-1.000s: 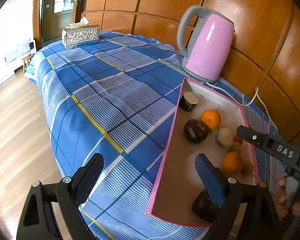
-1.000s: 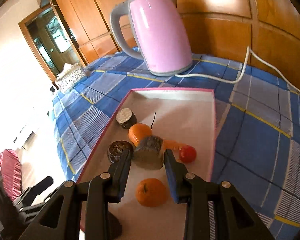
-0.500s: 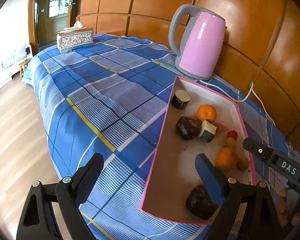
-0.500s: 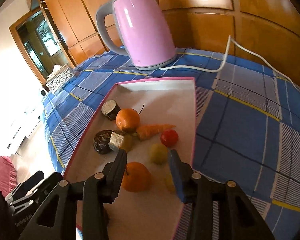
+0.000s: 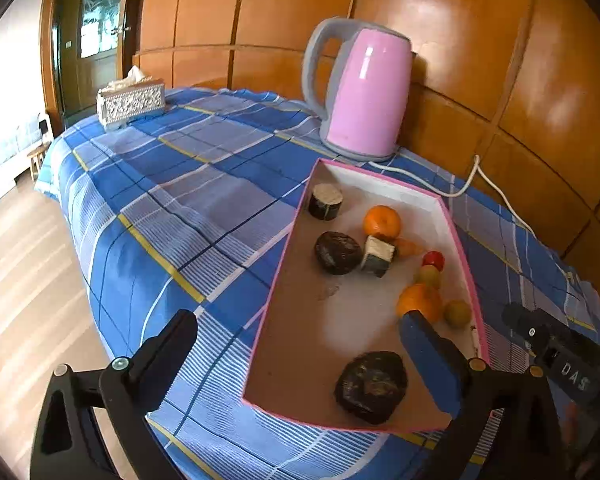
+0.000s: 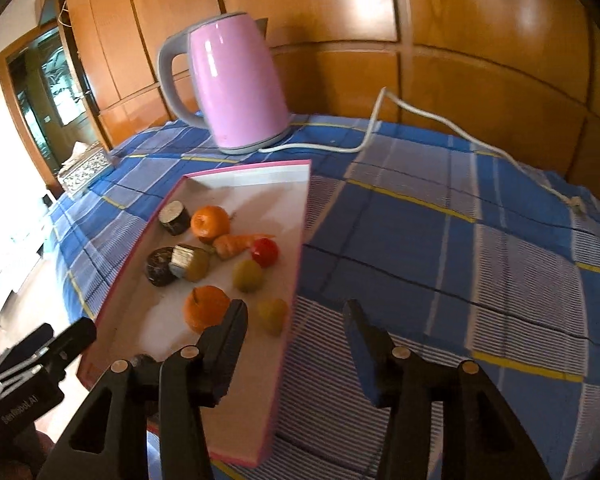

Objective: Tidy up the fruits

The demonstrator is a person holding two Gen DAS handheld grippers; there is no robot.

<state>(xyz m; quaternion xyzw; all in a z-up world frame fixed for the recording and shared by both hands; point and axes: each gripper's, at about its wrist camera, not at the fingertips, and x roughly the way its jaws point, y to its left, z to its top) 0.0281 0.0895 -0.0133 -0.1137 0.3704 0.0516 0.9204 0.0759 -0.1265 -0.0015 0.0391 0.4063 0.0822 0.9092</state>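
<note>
Left hand-held gripper [image 5: 300,364]: jaws opening and spread wide, nothing between the pads, one finger over the blue checked cloth [image 5: 172,200] outside the pink-rimmed tray [image 5: 278,280], the other above the tray's near end; right hand-held gripper [image 6: 296,340]: jaws opening, nothing gripped, straddling the tray's right wall near its near corner; tray: lying on the cloth-covered surface, just in front of the pink kettle [image 5: 364,92]; inside the tray, from kettle end to near end: a dark cut cylinder [image 5: 325,201], an orange [image 5: 382,222], a carrot [image 6: 236,244] touching that orange, a dark round lump [image 5: 337,253] touching a cut wedge [image 5: 378,256], a red tomato [image 5: 433,259], a yellow-green fruit [image 5: 428,276], a second orange [image 5: 418,302], another yellow-green fruit [image 5: 457,313] beside the right wall, a second dark lump [image 5: 370,386] alone at the near end; kettle cord [image 6: 340,148]: trailing from the kettle's base over the cloth to the tray's right; tissue box [image 5: 131,102]: well beyond the tray, at the surface's far left corner.
</note>
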